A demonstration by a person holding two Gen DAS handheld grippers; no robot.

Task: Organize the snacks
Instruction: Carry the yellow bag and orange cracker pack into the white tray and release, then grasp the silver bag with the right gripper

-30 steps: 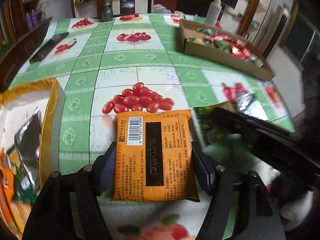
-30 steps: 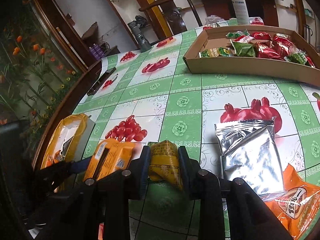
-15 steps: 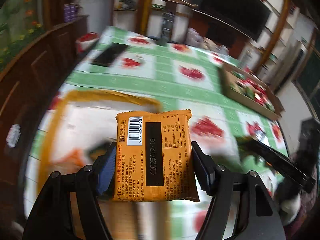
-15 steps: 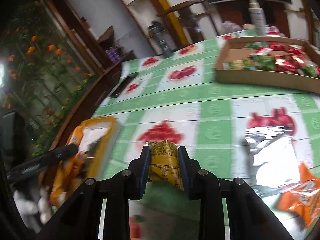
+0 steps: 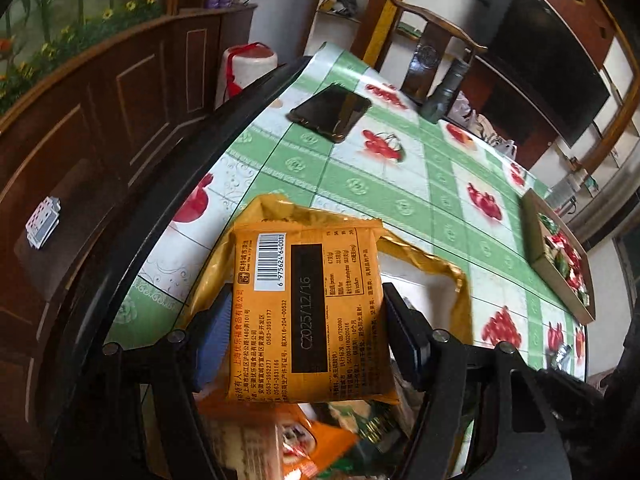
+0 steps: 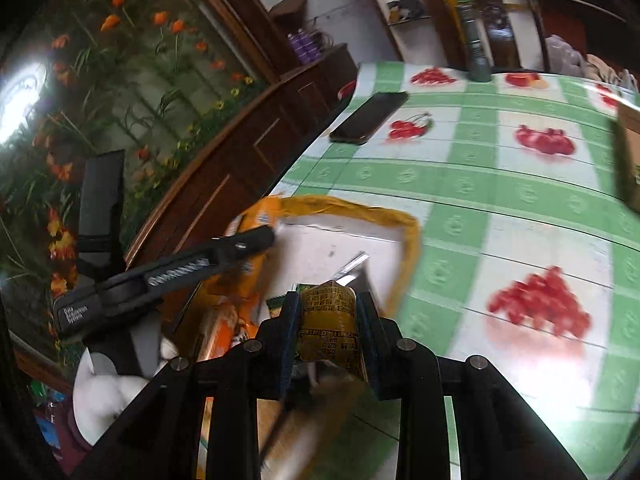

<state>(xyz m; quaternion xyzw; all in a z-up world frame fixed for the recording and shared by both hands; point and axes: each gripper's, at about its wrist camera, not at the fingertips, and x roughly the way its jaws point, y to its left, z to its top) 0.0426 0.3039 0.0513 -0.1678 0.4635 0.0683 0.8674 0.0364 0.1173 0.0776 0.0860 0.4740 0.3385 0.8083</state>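
Snacks were in both grippers: the left gripper (image 5: 304, 332) was clamped across the sides of a flat orange packet (image 5: 308, 312) (barcode side facing the camera), held above the open mouth of a yellow bag (image 5: 460, 280) lying at the edge of the green fruit-print tablecloth (image 5: 380, 188). The right gripper (image 6: 328, 320), jaws set narrow, pinched a small yellow-brown packet (image 6: 328, 324) over the same yellow bag (image 6: 408, 248), with the left gripper (image 6: 240, 246) just beside it; a black phone (image 6: 368, 122) lay well apart, farther along the table

The orange packet (image 5: 308, 312) hides most of the yellow bag (image 5: 448, 276); the cardboard tray (image 6: 628, 152) is cut off at the right edge.
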